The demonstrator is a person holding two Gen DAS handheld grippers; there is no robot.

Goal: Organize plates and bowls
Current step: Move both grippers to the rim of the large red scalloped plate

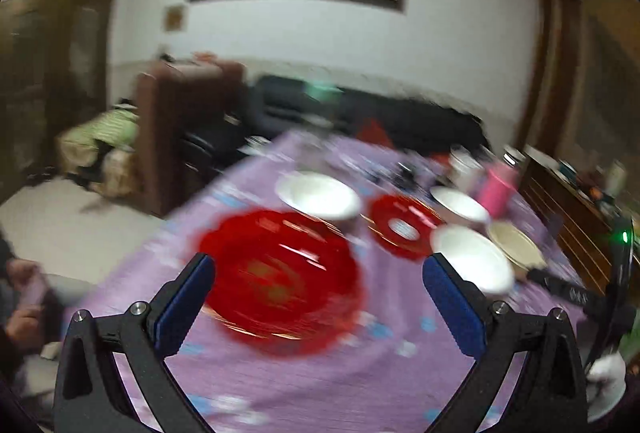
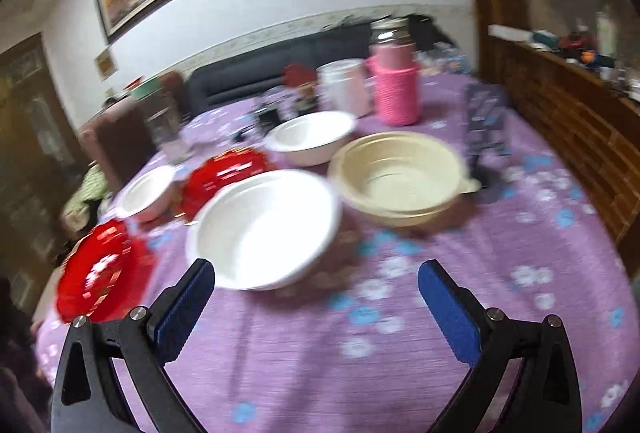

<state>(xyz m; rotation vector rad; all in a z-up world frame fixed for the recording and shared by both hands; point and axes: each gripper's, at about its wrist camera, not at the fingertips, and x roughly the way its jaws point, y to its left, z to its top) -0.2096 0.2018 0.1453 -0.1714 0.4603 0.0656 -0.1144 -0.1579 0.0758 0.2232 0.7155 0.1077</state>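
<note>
Left gripper above red plate

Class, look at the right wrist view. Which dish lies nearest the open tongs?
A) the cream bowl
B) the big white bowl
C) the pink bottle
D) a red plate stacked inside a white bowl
B: the big white bowl sits just ahead of the right tongs, which hold nothing, while the cream bowl lies farther back on the purple tablecloth.
</note>
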